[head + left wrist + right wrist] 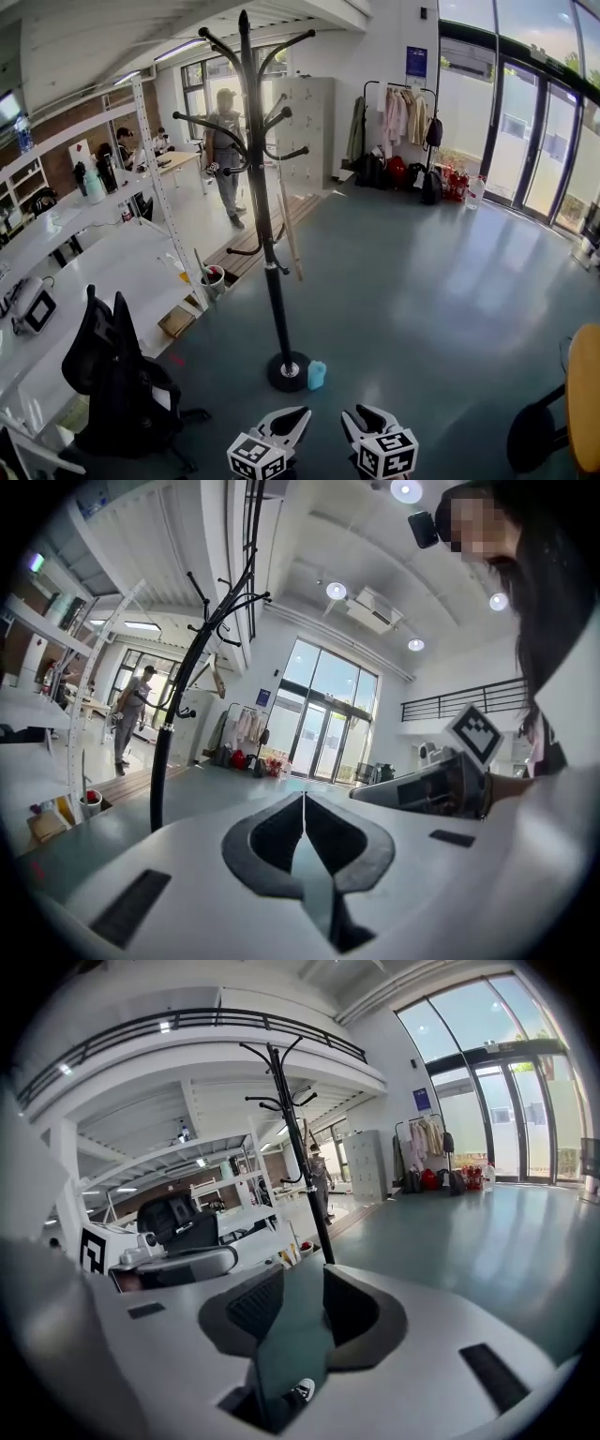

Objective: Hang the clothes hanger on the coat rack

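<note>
The black coat rack [267,234] stands on a round base in the middle of the grey floor, and it also shows in the left gripper view [164,761] and the right gripper view [309,1185]. A pale wooden piece that looks like the clothes hanger [291,234] hangs from one of its arms [217,675]. Both grippers are low in the head view, a step short of the rack. My left gripper [302,413] [303,803] is shut with nothing in it. My right gripper [354,413] [302,1274] is open and holds nothing.
A small blue container [317,375] sits beside the rack base. A black office chair [112,375] and white tables [84,272] fill the left. A person [225,150] stands behind the rack. A clothes rail [403,112] is at the back, a yellow round table [586,394] at right.
</note>
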A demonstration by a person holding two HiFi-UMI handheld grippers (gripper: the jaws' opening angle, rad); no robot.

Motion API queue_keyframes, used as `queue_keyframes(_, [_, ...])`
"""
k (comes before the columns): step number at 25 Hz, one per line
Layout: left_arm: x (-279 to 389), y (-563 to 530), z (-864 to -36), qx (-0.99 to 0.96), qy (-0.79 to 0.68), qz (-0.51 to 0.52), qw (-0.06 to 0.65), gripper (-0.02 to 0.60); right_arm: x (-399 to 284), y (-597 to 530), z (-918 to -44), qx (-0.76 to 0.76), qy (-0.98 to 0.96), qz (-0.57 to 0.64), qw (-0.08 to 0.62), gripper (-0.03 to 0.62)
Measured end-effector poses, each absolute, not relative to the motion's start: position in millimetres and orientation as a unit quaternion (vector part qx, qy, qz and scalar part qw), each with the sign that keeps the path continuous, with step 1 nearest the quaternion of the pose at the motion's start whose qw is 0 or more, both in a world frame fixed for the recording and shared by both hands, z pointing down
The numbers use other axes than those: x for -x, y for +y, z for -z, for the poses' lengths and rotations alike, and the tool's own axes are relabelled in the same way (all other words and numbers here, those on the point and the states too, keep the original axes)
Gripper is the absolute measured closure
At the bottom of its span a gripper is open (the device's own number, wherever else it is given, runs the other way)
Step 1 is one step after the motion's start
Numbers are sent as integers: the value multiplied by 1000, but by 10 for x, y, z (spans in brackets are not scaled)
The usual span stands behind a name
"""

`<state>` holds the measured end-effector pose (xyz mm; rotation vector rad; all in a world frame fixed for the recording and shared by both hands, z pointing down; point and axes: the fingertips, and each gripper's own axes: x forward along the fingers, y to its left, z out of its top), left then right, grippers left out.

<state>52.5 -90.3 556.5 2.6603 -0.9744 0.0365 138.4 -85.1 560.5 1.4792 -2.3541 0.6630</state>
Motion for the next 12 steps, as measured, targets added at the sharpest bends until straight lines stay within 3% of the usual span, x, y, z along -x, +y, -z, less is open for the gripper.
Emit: queue_keyframes(12, [-297, -362, -5496, -910, -389, -22, 144, 575, -990, -334, -5736, -448, -851, -223, 160, 456])
